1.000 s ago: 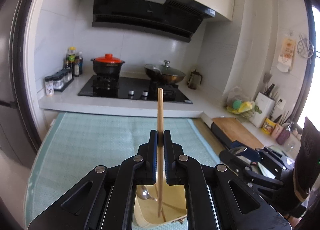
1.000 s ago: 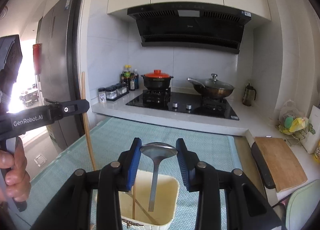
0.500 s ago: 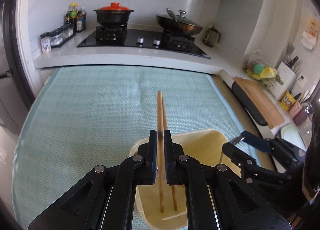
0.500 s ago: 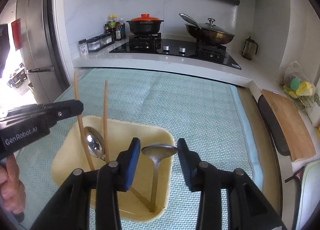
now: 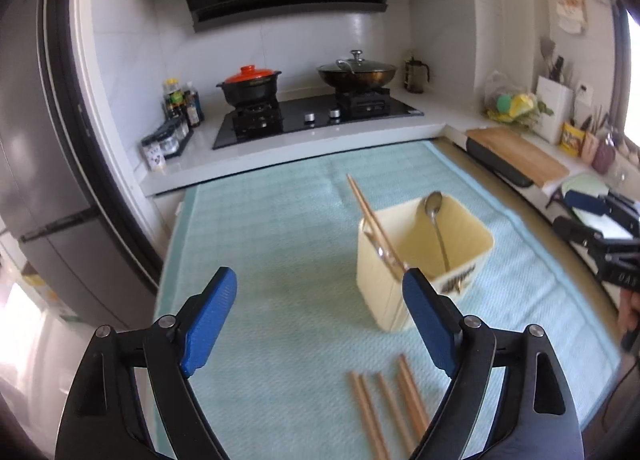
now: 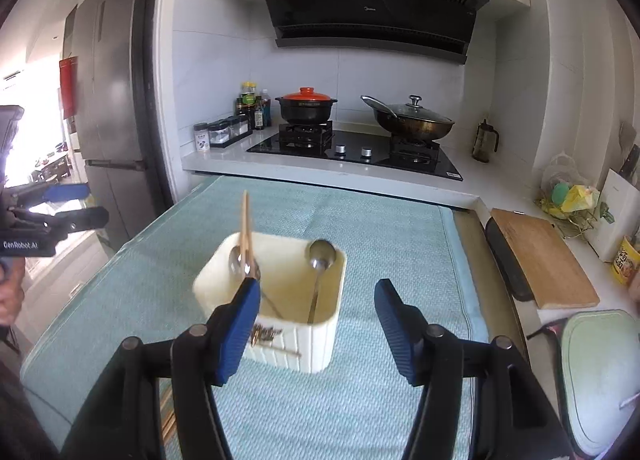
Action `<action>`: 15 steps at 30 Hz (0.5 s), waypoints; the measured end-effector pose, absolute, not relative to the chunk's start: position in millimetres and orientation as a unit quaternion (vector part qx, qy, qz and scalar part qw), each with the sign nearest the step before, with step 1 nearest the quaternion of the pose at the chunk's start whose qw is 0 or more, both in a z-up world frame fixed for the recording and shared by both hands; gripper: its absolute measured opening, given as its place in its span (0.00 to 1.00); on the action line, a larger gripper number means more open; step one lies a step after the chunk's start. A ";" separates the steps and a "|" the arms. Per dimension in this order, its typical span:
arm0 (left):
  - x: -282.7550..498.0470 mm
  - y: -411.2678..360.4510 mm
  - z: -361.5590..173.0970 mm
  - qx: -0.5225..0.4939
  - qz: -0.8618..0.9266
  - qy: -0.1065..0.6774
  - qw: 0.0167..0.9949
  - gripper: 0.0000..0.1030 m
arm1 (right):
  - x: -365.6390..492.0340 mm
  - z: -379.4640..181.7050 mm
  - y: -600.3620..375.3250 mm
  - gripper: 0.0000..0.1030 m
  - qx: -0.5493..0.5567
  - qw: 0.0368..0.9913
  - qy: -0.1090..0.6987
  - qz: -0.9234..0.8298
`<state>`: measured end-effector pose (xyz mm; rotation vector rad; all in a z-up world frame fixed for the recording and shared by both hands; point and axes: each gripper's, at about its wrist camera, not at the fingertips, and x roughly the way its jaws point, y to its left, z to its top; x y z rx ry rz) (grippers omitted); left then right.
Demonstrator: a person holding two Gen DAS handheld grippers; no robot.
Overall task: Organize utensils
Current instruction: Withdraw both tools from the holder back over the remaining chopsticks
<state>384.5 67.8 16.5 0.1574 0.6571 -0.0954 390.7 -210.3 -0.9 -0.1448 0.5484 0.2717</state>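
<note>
Inside the cream holder point(image 6: 320, 336) lean chopsticks point(image 6: 245, 220) and spoons point(image 6: 321, 256); both grippers opening, empty.

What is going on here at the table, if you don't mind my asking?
A person with a gripper in each hand is sorting utensils into a cream holder on a teal mat. Chopsticks and two spoons stand in it already. Both the left gripper and the right gripper hold nothing, and their jaws are opening. More loose chopsticks lie on the mat, not yet put away.
</note>
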 end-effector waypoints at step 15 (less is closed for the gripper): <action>185.8 102.3 -51.3 0.013 0.017 0.283 0.959 0.93 | 234.5 -91.6 -231.5 0.59 -0.083 0.959 0.265 0.056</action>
